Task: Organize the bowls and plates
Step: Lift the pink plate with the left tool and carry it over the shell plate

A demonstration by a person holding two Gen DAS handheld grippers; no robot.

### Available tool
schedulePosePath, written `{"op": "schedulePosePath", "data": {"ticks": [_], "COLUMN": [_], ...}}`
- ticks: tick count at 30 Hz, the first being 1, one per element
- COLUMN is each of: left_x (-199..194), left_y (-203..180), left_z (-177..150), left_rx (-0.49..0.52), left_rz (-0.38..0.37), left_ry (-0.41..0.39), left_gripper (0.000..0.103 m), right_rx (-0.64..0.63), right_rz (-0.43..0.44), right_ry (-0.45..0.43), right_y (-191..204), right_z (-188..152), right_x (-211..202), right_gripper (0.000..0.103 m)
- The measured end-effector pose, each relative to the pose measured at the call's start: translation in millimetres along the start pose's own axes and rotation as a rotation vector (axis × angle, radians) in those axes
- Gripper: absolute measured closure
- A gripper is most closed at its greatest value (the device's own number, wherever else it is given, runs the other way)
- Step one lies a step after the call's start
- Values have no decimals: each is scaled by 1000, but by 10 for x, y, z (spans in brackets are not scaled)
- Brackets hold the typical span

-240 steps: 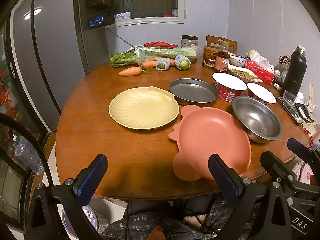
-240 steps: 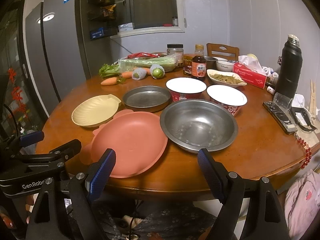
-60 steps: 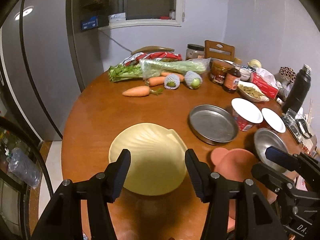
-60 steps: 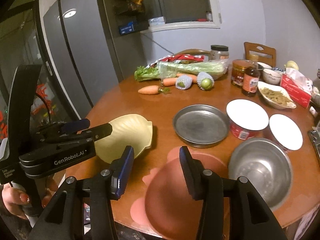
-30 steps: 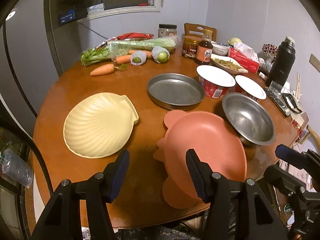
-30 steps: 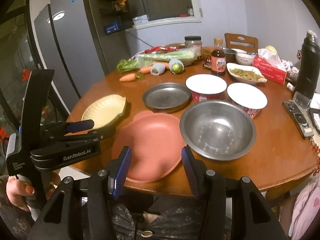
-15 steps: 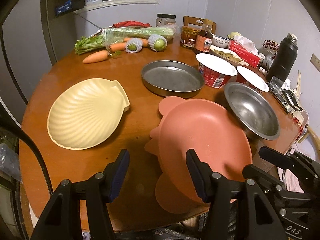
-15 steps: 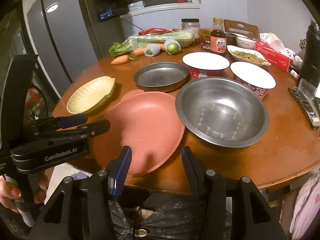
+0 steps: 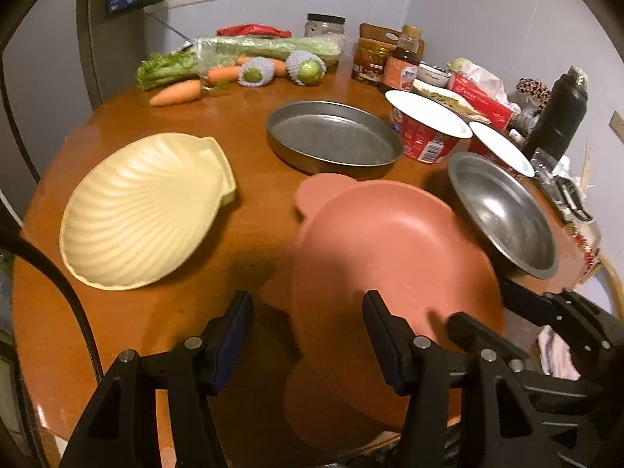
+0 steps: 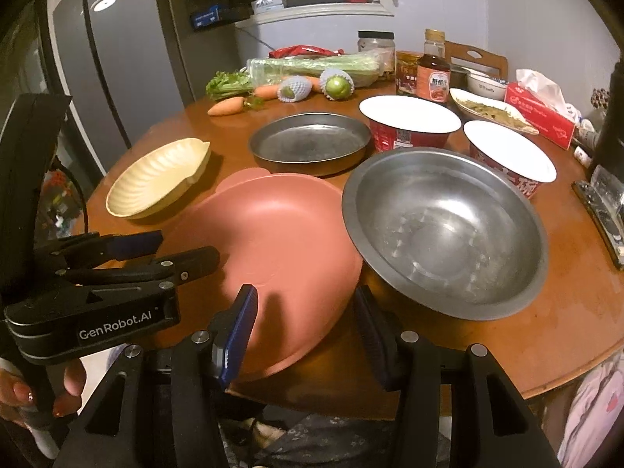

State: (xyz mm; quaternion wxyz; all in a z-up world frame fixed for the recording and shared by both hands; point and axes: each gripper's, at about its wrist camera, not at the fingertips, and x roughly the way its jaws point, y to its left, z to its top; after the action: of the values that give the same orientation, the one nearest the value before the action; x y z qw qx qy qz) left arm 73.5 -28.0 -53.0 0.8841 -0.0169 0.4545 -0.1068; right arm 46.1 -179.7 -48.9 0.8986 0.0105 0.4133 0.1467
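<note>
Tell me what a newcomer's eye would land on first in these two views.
The big pink plate at the near edge of the round wooden table grabs attention first, with the left claw and right claw both hovering open over its near side. Right of it sits a shiny steel bowl; to its left lies a pale yellow shell-shaped dish.

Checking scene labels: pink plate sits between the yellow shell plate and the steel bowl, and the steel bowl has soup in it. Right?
Not quite. The steel bowl is empty; the right wrist view shows its bare bottom. The rest holds: the pink plate sits between the yellow shell plate and the steel bowl.
</note>
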Motion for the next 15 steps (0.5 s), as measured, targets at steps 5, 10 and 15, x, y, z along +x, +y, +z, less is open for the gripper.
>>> {"op": "schedulePosePath", "data": {"ticks": [5, 10, 15], "left_x": [-9, -25, -106], "left_y": [-20, 8, 70], "left_z": [-23, -39, -56], "left_rx": [-1, -5, -20], "left_rz": [-26, -19, -8], "left_ry": [-18, -27, -26], "left_gripper": [47, 50, 50], "right_rx": [-35, -72, -84], "right_rz": [19, 15, 29], "right_ry": [-2, -1, -2], "right_y": [61, 150, 200], "right_z": [12, 16, 36], "right_x": [50, 57, 38], "right_gripper": [52, 54, 54]}}
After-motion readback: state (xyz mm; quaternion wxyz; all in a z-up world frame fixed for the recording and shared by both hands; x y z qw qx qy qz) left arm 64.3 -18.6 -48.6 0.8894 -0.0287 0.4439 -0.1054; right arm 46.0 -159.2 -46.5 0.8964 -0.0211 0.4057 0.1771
